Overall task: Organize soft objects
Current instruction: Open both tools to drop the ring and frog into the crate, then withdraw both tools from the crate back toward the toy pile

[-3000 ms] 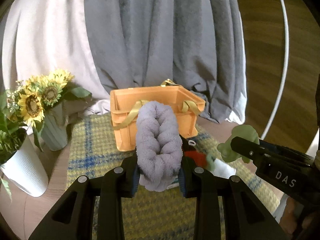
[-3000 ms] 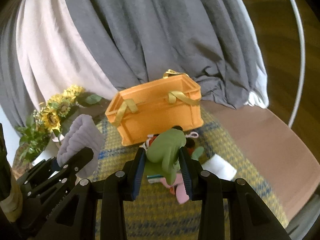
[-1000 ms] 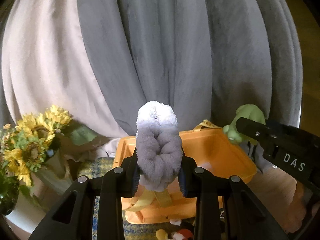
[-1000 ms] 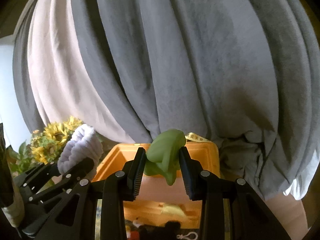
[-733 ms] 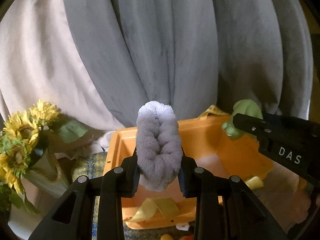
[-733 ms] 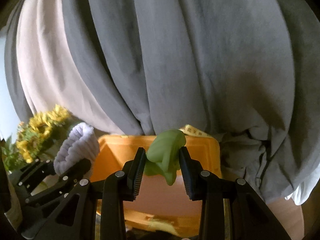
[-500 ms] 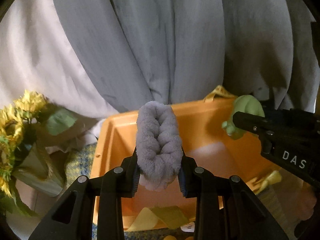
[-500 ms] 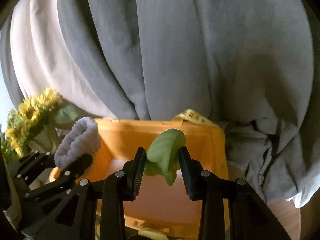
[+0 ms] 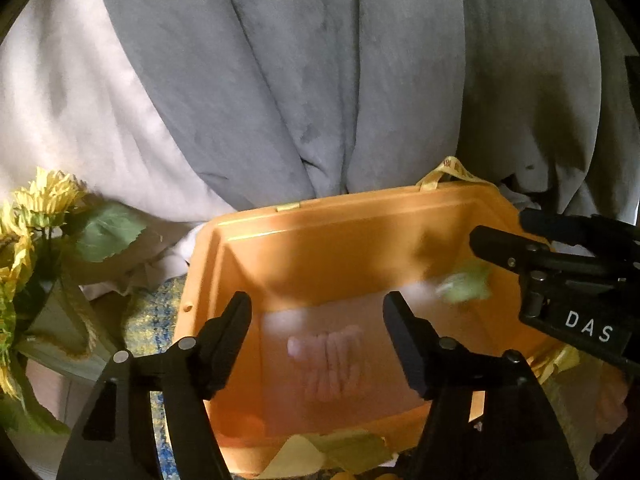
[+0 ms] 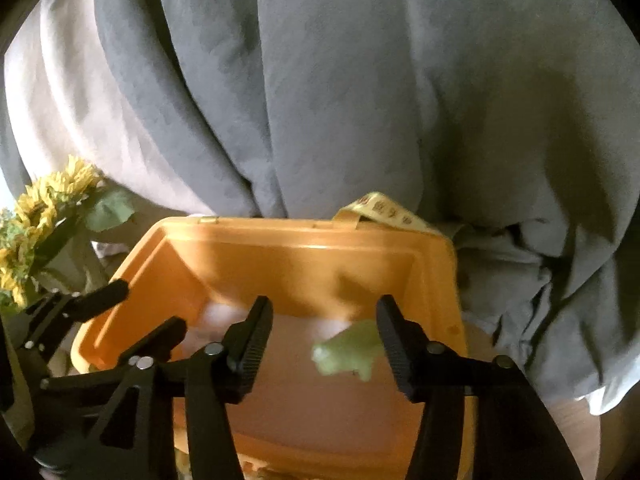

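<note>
both tongs hung over the orange bin [image 9: 304, 240], and both were opening with nothing pressed between their pads. the left tongs [image 9: 316, 316] stood spread above the grey rolled towel [image 9: 328, 356], which showed as a blur down on the bin's floor. the right tongs [image 10: 324, 332] were parted too, with the green plush toy [image 10: 348, 352] loose and blurred between the pads, just beside the right pad and above the bin's floor.
</note>
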